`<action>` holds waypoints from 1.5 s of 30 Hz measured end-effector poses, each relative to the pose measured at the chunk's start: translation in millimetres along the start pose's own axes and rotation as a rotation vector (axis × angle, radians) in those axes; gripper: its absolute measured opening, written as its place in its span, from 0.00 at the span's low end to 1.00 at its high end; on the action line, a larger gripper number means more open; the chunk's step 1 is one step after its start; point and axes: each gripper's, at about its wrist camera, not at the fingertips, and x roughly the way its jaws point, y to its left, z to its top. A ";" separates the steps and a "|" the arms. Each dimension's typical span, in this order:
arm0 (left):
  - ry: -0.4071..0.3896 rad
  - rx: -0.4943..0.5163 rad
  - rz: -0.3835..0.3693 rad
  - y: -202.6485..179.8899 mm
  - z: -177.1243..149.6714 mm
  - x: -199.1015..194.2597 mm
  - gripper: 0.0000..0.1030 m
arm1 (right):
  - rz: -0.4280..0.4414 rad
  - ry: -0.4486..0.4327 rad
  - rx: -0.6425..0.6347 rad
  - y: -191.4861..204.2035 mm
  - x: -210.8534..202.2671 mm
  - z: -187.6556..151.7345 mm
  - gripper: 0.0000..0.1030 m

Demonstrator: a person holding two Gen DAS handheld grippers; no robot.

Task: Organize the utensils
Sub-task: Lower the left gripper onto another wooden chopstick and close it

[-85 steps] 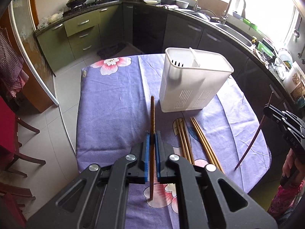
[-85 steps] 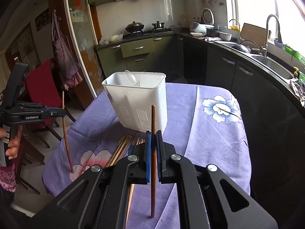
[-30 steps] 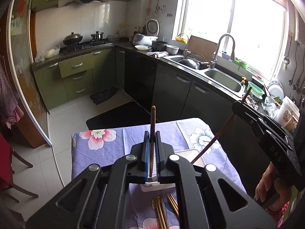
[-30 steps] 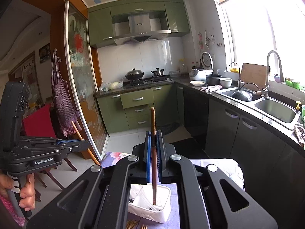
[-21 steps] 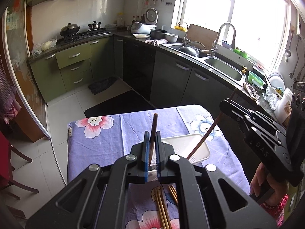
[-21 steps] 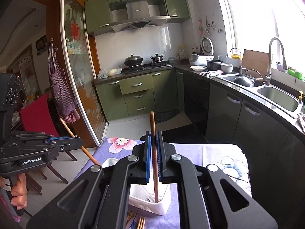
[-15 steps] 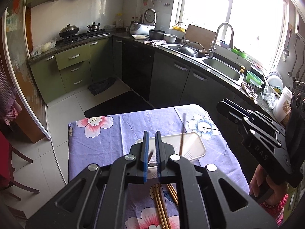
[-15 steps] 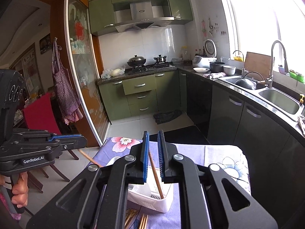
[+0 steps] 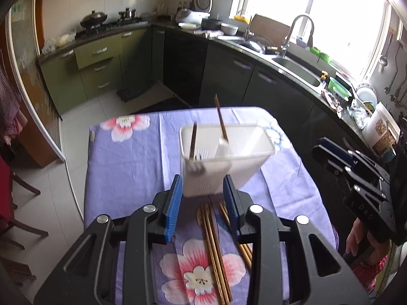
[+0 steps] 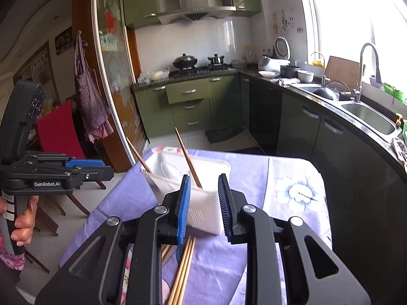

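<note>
Above the white plastic utensil holder, both tools have just opened, empty; two dark wooden chopsticks now stand inside.

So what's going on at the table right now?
A person holds a claw in each hand. The left claw and right claw have just been opening, both empty. Two dark chopsticks now stand in the white utensil holder. More chopsticks lie on the purple floral tablecloth, waiting to be sorted.
</note>
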 end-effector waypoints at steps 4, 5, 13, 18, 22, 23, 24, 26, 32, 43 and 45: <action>0.149 -0.044 -0.021 5.0 -43.5 49.9 0.30 | -0.030 0.093 0.025 -16.8 20.3 -35.0 0.22; 0.183 -0.057 -0.030 5.6 -51.4 63.2 0.30 | -0.029 0.115 0.036 -21.2 26.0 -41.6 0.22; 0.311 -0.095 -0.019 0.1 -78.0 125.5 0.23 | -0.019 0.188 0.058 -32.3 47.3 -74.0 0.22; 0.346 -0.089 0.009 -4.8 -76.8 142.0 0.23 | -0.012 0.198 0.076 -40.8 53.3 -75.7 0.22; 0.359 -0.083 0.047 -4.7 -77.4 149.7 0.23 | -0.004 0.201 0.082 -43.9 56.6 -72.9 0.22; 0.361 -0.081 0.057 -4.1 -77.6 150.9 0.22 | -0.002 0.201 0.083 -44.4 57.3 -72.1 0.22; 0.364 -0.082 0.064 -2.7 -77.3 152.4 0.22 | 0.000 0.201 0.083 -44.6 57.9 -72.5 0.22; 0.374 -0.081 0.067 -2.2 -78.2 155.2 0.22 | 0.005 0.203 0.083 -42.9 58.3 -72.0 0.22; 0.385 -0.057 0.100 -4.7 -77.6 161.7 0.18 | 0.011 0.207 0.083 -42.2 60.6 -72.3 0.23; 0.391 -0.012 0.141 -10.9 -78.9 167.6 0.07 | 0.030 0.252 -0.005 -20.4 75.1 -88.8 0.29; 0.399 -0.017 0.132 -7.5 -78.8 166.9 0.06 | 0.016 0.274 -0.064 -9.1 82.4 -97.3 0.31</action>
